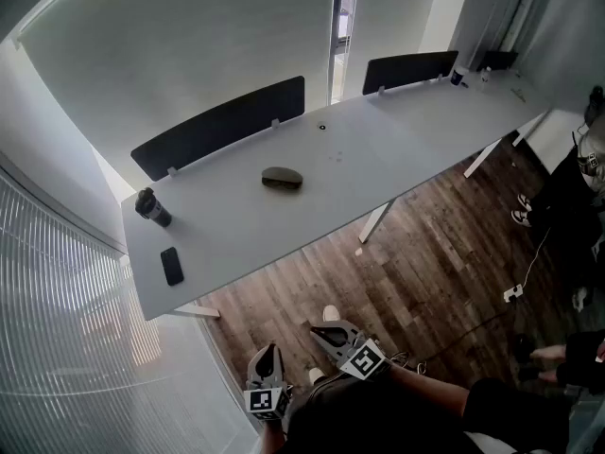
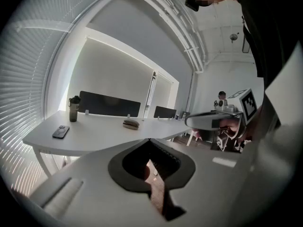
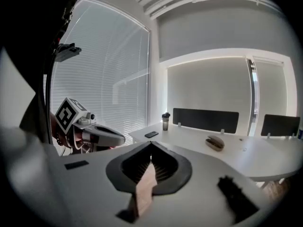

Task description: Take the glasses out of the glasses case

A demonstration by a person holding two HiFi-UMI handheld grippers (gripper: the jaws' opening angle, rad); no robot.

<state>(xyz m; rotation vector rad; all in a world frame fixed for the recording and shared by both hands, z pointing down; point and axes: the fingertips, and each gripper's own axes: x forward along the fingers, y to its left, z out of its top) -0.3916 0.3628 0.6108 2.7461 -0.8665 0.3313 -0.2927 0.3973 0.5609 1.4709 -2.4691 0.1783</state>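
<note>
A closed dark oval glasses case [image 1: 282,178] lies near the middle of the long white table [image 1: 397,149]. In the left gripper view the case [image 2: 130,124] is small and far off, and the same goes for the case [image 3: 215,142] in the right gripper view. Both grippers hang well short of the table, over the wooden floor by my body. My left gripper [image 1: 267,356] is shut with nothing in it, its jaw tips [image 2: 150,141] meeting. My right gripper [image 1: 328,332] is also shut and empty, tips [image 3: 151,144] together. Each gripper view shows the other gripper beside it.
A dark bottle [image 1: 151,206] and a black phone [image 1: 171,265] sit at the table's left end. Two black divider panels [image 1: 222,126] stand along the far edge. Window blinds [image 1: 66,329] run along the left. Another person [image 1: 577,206] stands at the right.
</note>
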